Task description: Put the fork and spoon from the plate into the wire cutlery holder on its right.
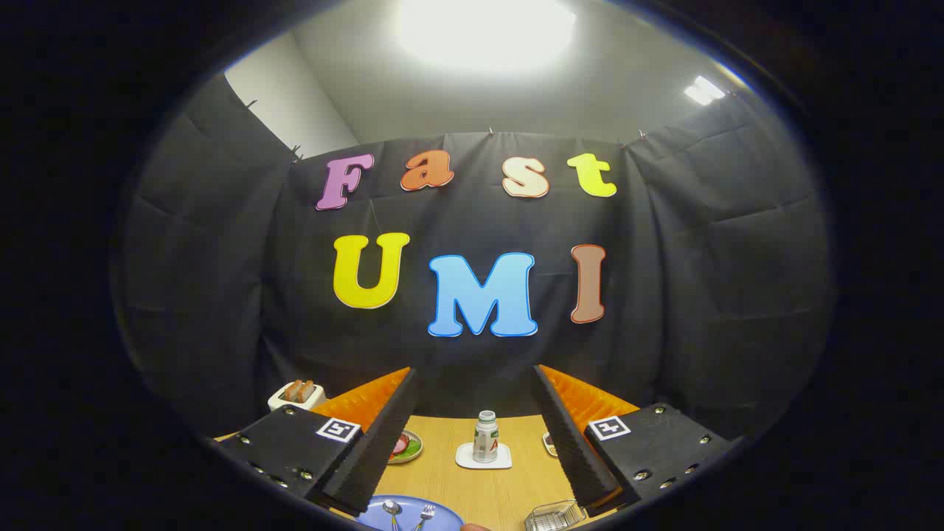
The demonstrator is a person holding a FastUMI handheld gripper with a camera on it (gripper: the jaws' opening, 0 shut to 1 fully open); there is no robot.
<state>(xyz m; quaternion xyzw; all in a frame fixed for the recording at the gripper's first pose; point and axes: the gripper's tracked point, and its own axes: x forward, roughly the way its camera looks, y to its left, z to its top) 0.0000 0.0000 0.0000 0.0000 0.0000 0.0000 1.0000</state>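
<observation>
1. The tongs (476,435) hang high over a wooden table (479,487), their two fingers (383,442) spread wide and holding nothing; the foam-lined pads frame the scene from about 8 and 4 o'clock.
2. A blue plate (442,514) sits at 6 o'clock, just below the gap between the fingers, carrying a spoon (391,509) and, just to its right, a fork (425,511), both lying with their heads pointing away from the camera.
3. The wire cutlery holder (553,516) rests on the table at about 5 o'clock from the plate's far rim, beside the right finger, apart from the plate.
4. Farther out, between the fingers, a small bottle (485,436) stands upright on a white coaster (483,459).
5. A green dish (408,446) with food peeks out beside the left finger at 9 o'clock from the bottle.
6. A white toaster (296,395) with two slices of bread sits beyond the left finger, at the table's far edge.
</observation>
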